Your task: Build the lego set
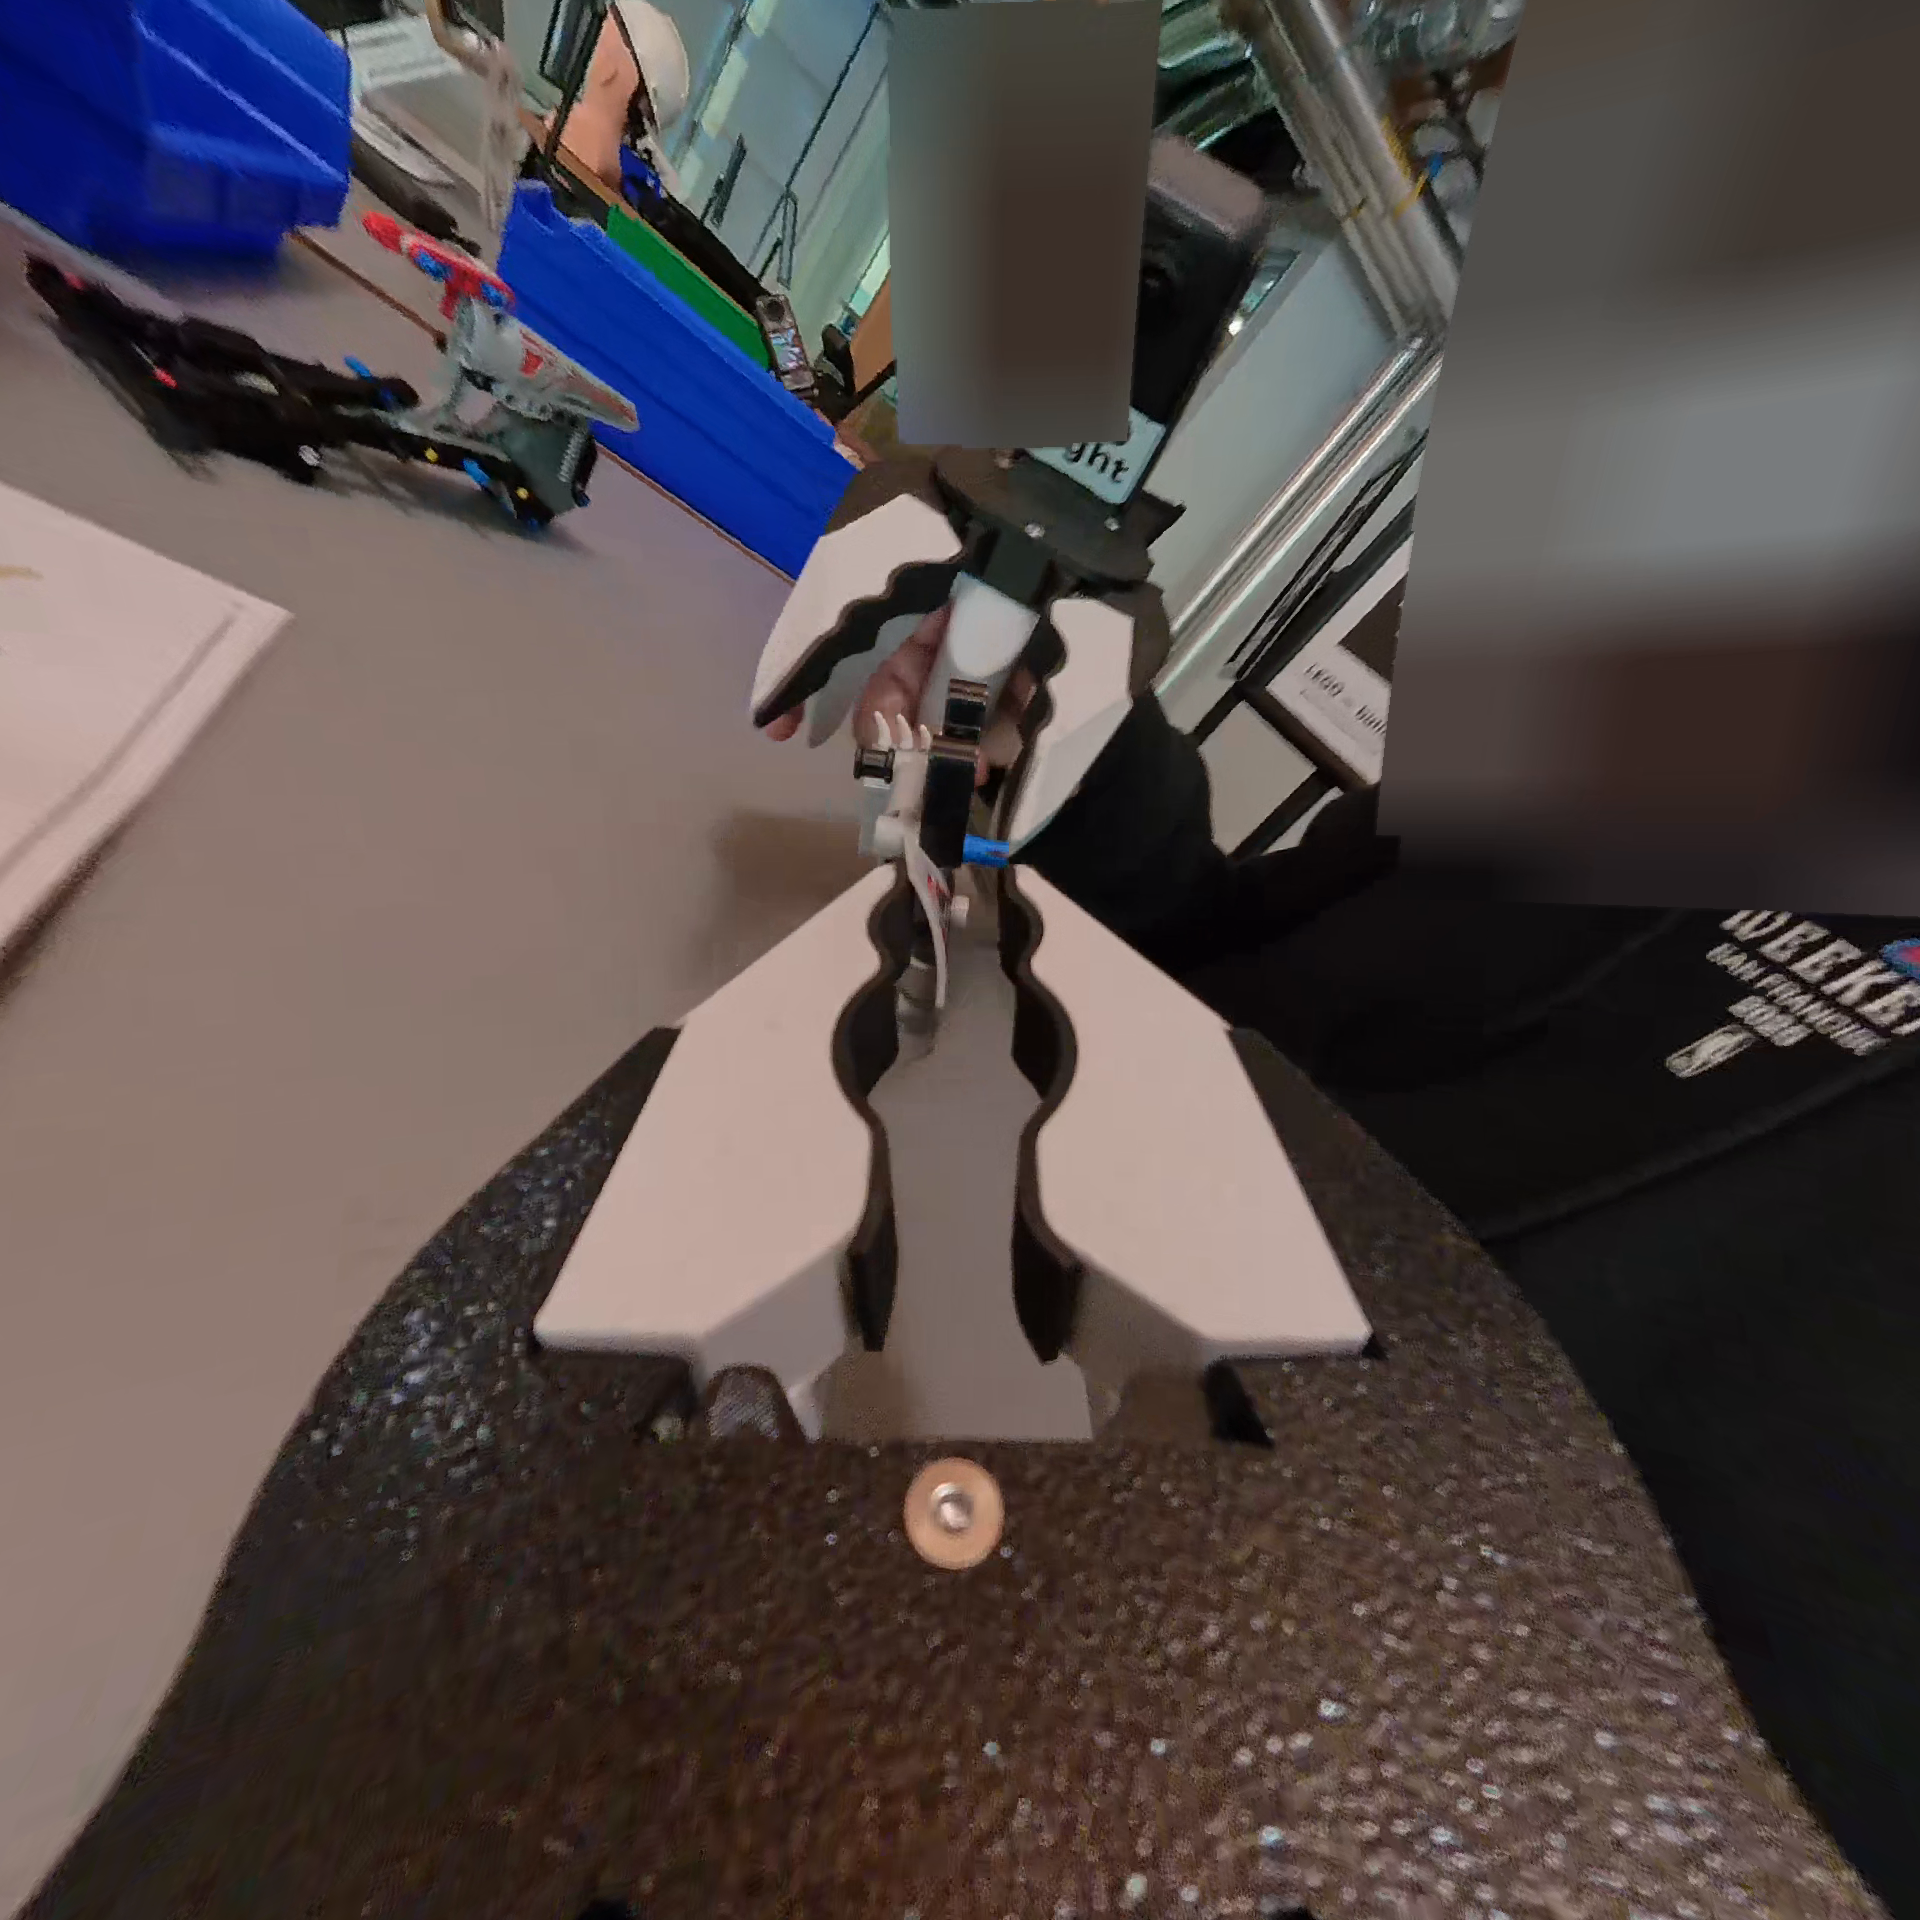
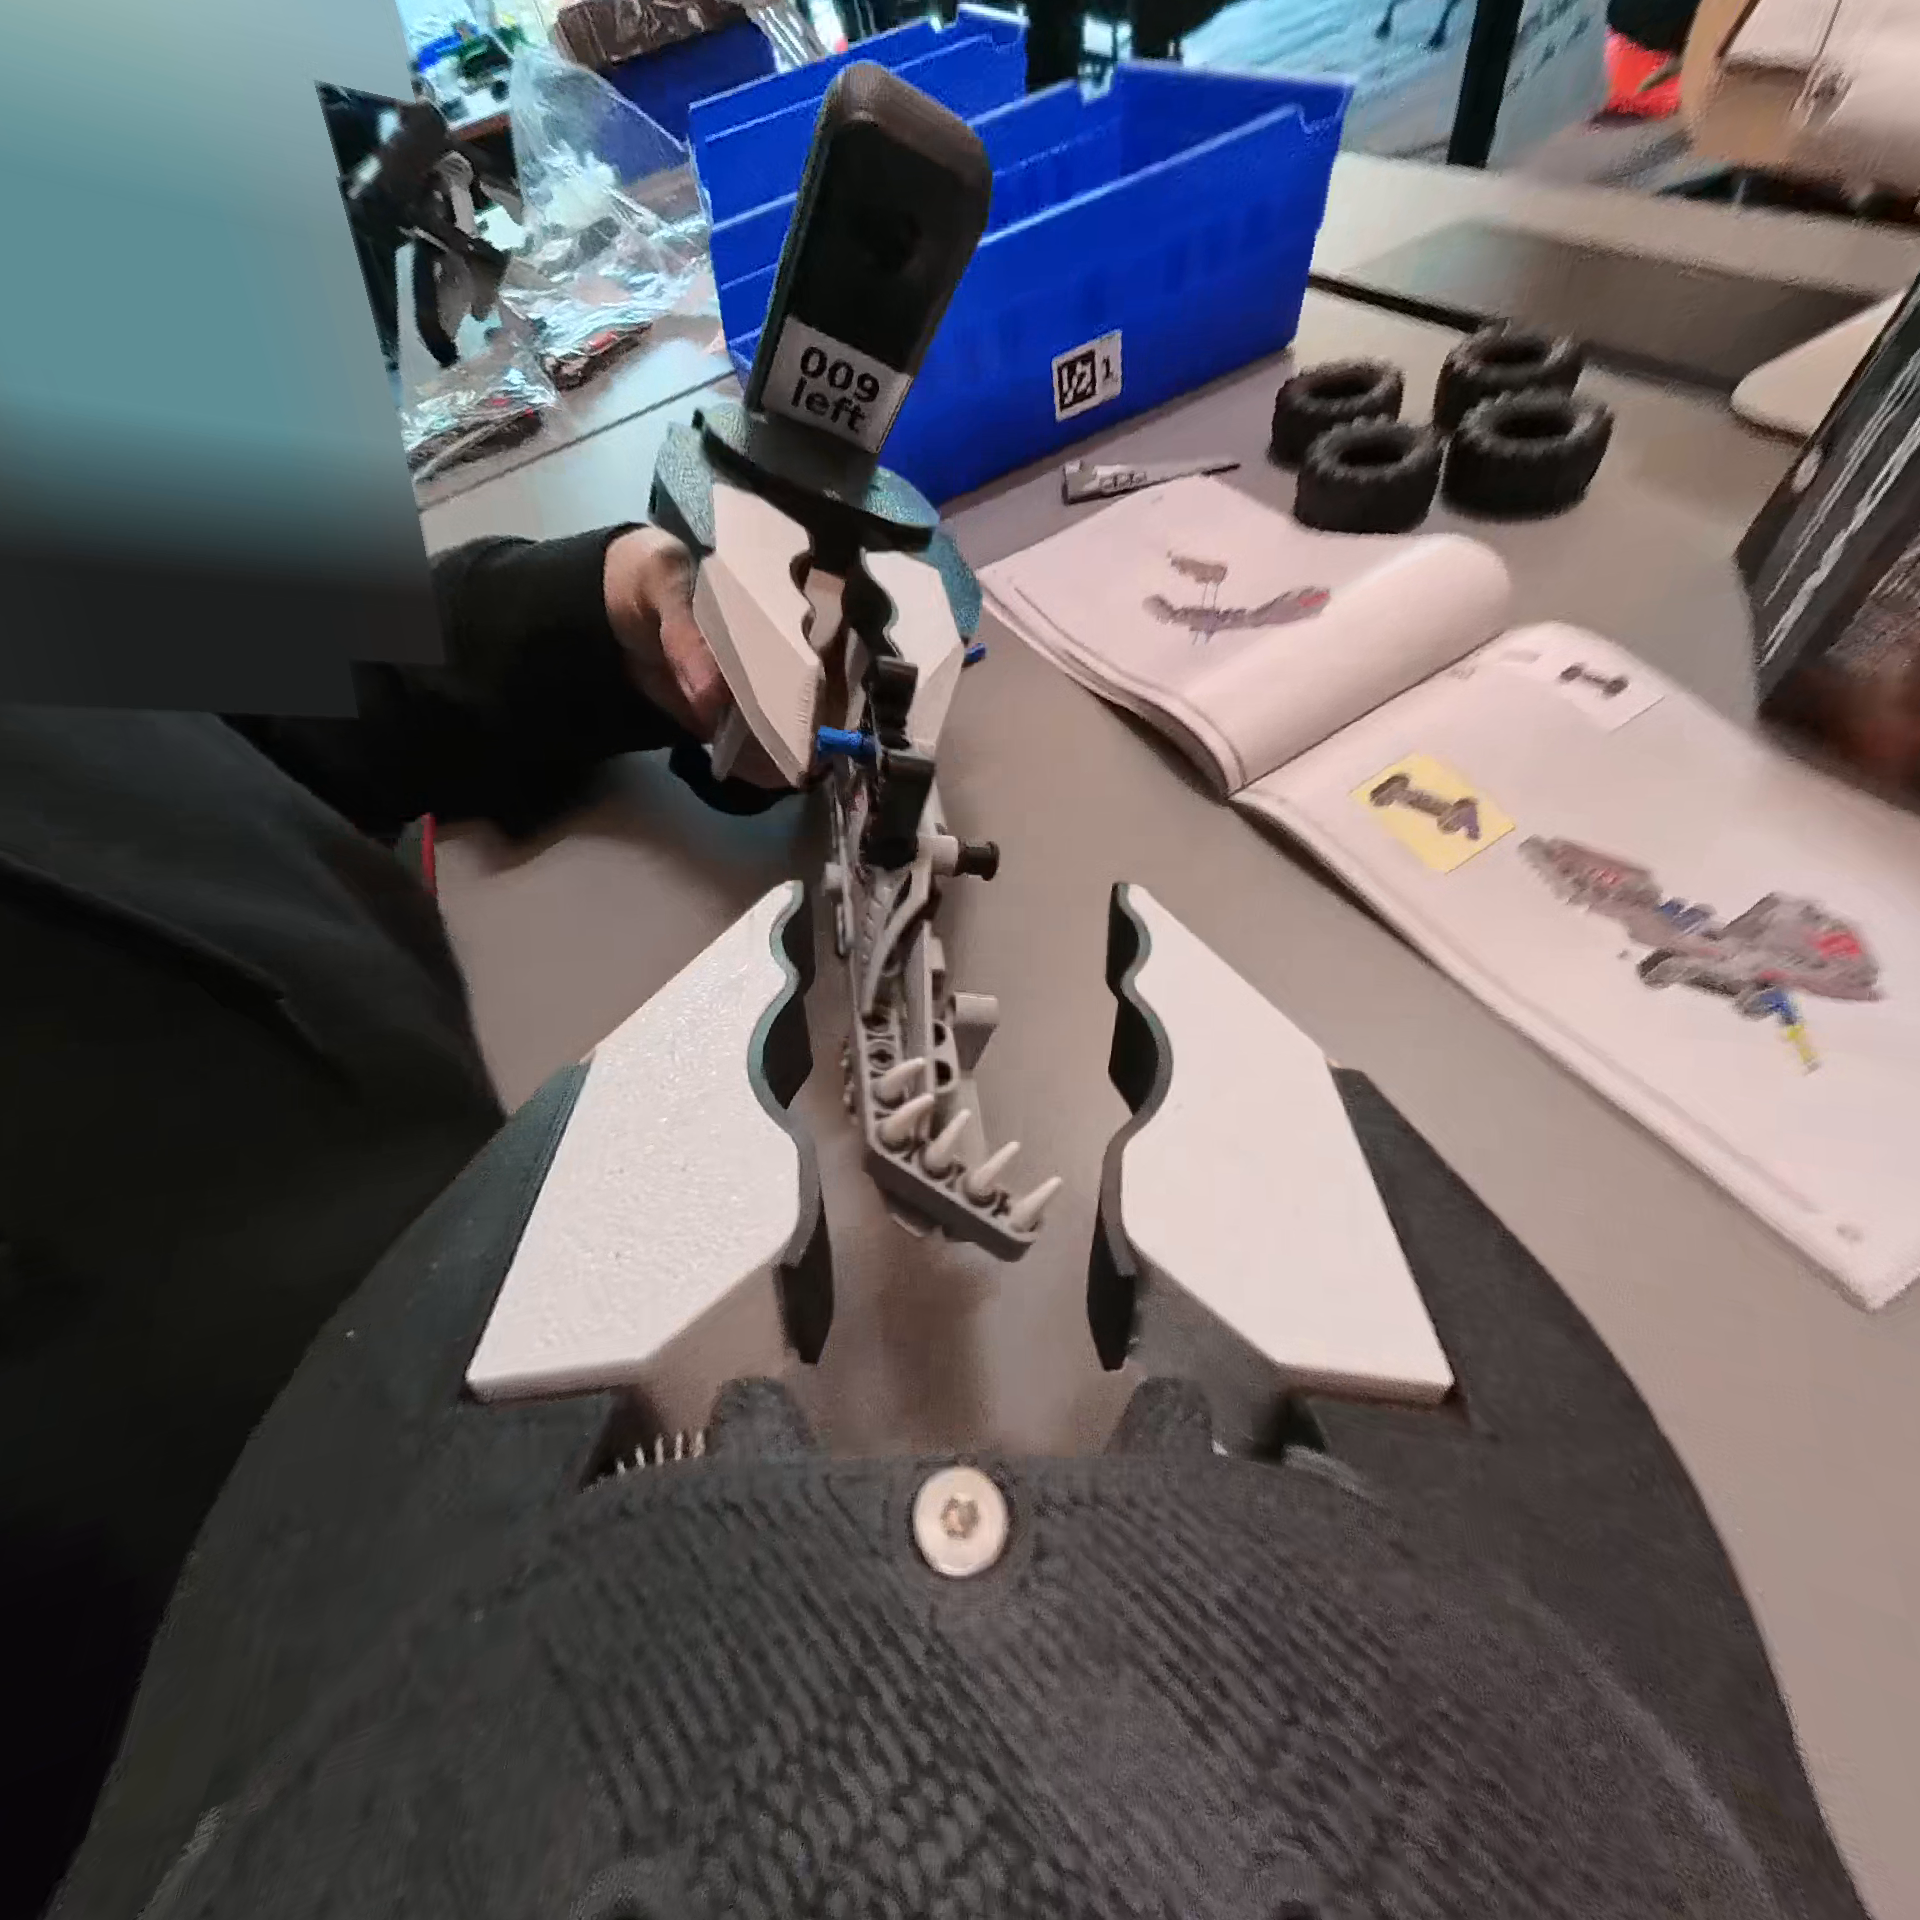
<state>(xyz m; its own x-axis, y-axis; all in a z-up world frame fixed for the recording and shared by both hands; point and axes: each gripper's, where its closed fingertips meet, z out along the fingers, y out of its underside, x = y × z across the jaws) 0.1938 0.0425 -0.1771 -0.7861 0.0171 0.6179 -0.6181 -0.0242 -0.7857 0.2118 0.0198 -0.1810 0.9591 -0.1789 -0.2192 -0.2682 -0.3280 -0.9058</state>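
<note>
Gripping the grey toothed lego assembly [image 2: 914, 997] by its far end, the left hand-held gripper [image 1: 948, 914] is clenched on it.
The right hand-held gripper [image 2: 951, 1049] stands spread around its toothed end, apart from it, above the bench [image 2: 1195, 790]; open instruction booklet [image 2: 1455, 831], four black tyres [image 2: 1444, 436] and blue bin [image 2: 1039, 239] lie beyond.

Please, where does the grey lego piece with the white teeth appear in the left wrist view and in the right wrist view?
Left wrist view: the grey toothed lego piece is at centre, between the two grippers' fingertips.
Right wrist view: it is at centre, running from the left gripper toward the camera.
Shared landmark: the blue pin on the piece.
</note>
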